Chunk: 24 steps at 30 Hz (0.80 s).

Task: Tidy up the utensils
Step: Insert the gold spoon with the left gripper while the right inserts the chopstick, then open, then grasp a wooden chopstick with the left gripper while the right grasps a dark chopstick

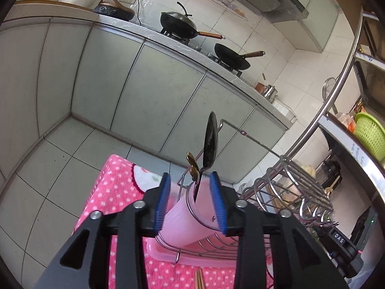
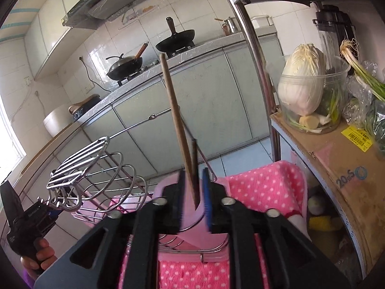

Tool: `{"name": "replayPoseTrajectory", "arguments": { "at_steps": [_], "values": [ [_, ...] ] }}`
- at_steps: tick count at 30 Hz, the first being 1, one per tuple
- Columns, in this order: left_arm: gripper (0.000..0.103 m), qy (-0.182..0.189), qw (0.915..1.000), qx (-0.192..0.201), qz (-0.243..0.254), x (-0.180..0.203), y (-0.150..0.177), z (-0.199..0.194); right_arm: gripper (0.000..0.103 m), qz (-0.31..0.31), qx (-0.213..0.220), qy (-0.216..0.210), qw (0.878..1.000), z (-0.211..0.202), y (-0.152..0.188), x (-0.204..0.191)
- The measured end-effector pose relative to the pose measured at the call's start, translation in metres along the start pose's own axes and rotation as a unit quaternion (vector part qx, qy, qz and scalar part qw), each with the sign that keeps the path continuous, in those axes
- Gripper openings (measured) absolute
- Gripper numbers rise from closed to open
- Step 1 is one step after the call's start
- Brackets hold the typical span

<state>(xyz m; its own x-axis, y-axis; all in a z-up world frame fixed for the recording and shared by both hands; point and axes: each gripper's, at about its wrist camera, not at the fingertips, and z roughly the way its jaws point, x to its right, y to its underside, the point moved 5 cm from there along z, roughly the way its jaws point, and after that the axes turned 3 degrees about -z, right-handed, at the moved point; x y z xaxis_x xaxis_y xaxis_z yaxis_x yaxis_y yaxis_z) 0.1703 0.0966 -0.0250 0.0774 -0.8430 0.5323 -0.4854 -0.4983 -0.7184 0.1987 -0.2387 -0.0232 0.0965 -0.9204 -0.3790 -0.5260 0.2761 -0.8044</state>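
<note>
A pink plastic utensil cup (image 1: 190, 219) sits in the wire ring of a metal dish rack (image 1: 288, 192). A black spoon (image 1: 210, 142) and a gold-coloured utensil (image 1: 192, 166) stand in the cup. My left gripper (image 1: 191, 202) is open, its blue pads either side of the cup, empty. My right gripper (image 2: 193, 200) holds brown wooden chopsticks (image 2: 178, 122) between its blue pads, upright, tips down over the pink cup (image 2: 192, 226). A pair of chopsticks (image 1: 199, 278) lies on the pink dotted cloth.
The rack stands on a pink tray (image 1: 166, 252) over a pink dotted towel (image 2: 264, 187). Behind are grey cabinets and a counter with two woks (image 1: 182, 24). A shelf at the right holds cabbage in a clear tub (image 2: 310, 91) and a green basket (image 1: 370, 134).
</note>
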Motion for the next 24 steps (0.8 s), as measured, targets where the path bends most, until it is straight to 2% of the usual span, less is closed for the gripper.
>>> {"name": "replayPoseTrajectory", "arguments": {
  "at_steps": [1, 9, 13, 19, 24],
  "values": [
    [0.039, -0.001, 1.0, 0.001, 0.0, 0.001, -0.001, -0.003, 0.039, 0.001, 0.005, -0.001, 1.0, -0.004, 0.0, 0.0],
    [0.041, -0.003, 0.9998, -0.009, 0.016, 0.001, 0.01, -0.034, 0.04, 0.015, 0.013, 0.005, 1.0, -0.038, 0.011, 0.006],
    [0.041, -0.023, 0.9983, -0.029, 0.046, 0.002, 0.032, -0.044, 0.04, 0.026, -0.023, 0.007, 0.999, -0.047, 0.035, 0.012],
    [0.041, -0.021, 0.9902, -0.112, 0.081, 0.006, 0.081, -0.036, 0.04, 0.008, -0.091, 0.019, 0.996, -0.047, 0.081, 0.009],
    [0.035, -0.011, 0.976, -0.207, 0.066, 0.003, 0.125, -0.013, 0.04, 0.01, -0.143, 0.016, 0.99, -0.044, 0.116, 0.006]
  ]
}}
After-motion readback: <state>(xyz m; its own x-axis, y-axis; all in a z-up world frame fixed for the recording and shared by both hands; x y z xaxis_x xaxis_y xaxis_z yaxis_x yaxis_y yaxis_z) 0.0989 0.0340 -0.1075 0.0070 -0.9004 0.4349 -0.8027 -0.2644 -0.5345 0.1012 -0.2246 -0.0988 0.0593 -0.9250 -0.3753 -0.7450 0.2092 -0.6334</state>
